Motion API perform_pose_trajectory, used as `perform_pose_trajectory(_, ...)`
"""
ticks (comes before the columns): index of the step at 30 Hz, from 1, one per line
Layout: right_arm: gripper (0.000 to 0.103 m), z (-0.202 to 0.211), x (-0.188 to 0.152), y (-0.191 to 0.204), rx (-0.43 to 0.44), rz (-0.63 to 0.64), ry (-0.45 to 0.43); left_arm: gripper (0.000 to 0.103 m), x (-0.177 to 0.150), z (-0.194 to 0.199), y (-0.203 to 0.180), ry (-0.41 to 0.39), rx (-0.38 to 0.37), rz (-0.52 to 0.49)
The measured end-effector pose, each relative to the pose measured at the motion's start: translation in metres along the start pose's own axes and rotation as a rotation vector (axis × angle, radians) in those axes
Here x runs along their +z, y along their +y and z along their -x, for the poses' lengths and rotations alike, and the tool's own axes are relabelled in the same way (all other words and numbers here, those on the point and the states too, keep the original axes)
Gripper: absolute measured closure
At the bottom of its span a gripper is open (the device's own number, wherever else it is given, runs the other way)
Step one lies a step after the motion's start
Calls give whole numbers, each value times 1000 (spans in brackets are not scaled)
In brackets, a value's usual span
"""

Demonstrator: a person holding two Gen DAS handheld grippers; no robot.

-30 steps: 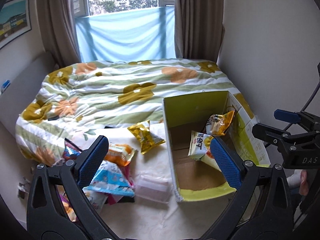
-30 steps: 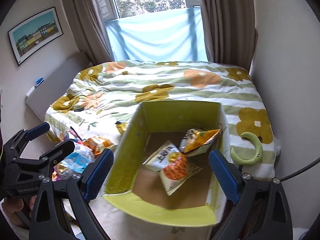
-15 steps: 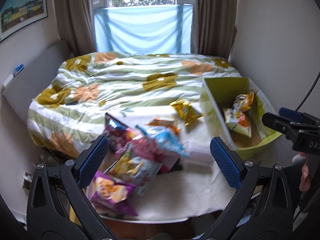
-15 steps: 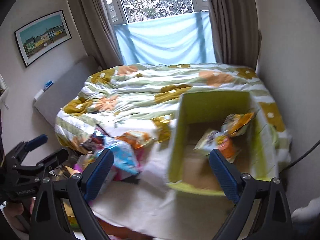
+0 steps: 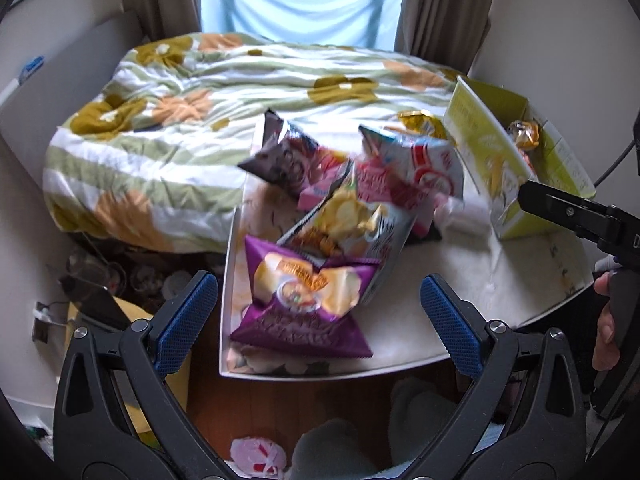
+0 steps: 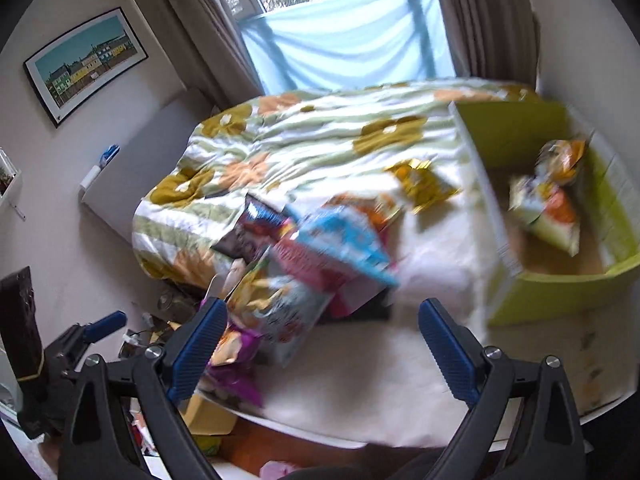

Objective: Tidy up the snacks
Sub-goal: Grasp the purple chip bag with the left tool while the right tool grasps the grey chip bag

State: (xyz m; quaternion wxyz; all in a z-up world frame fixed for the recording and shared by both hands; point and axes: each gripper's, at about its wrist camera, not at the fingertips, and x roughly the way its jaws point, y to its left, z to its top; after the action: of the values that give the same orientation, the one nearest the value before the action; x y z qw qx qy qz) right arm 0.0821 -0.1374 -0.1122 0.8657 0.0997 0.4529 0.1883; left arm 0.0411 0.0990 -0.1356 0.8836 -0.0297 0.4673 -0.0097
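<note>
1. Left wrist view. Left hand-held gripper has its jaws spread wide with nothing between them, above the near left corner of the white table.
2. The purple snack bag lies nearest, at the table's near left edge. Stacked behind it: a yellow-and-white bag, a pink-and-white bag and a dark bag. A gold bag lies farther off.
3. The green box sits at the table's far right, with one orange-gold packet visible inside.
4. Judgement: early to middle stage; at least five bags are still outside the box.
5. Right wrist view (blurred). Right hand-held gripper is likewise open and empty, over the near table edge.
6. The box is at right; two packets are inside and much of its floor is bare.
7. The snack pile is left of centre, well apart from the box.
8. Surroundings: a bed with a floral duvet is behind the table, and floor clutter is at near left.
9. Obstruction, as a judgement: the box's tall left wall stands between pile and interior, and the overlapping bags may drag their neighbours.
</note>
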Motion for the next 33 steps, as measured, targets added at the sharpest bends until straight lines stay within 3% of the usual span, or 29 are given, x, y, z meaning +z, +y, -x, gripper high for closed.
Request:
perform_pose_trajectory(9, 8, -67, -17, 25, 56, 99, 68, 2, -30, -54, 9, 72, -24, -7)
perform_pose_trajectory(18, 8, -121, -17, 39, 122, 345, 119, 2, -36, -94, 1, 89, 50, -50)
perform_pose_trajectory(24, 8, -144, -17, 43, 182, 398, 141, 2, -35, -114, -5, 95, 94, -73)
perform_pose_trajectory(33, 8, -161, -15, 47, 219, 433, 179, 16, -32, -117, 5, 108, 79, -48)
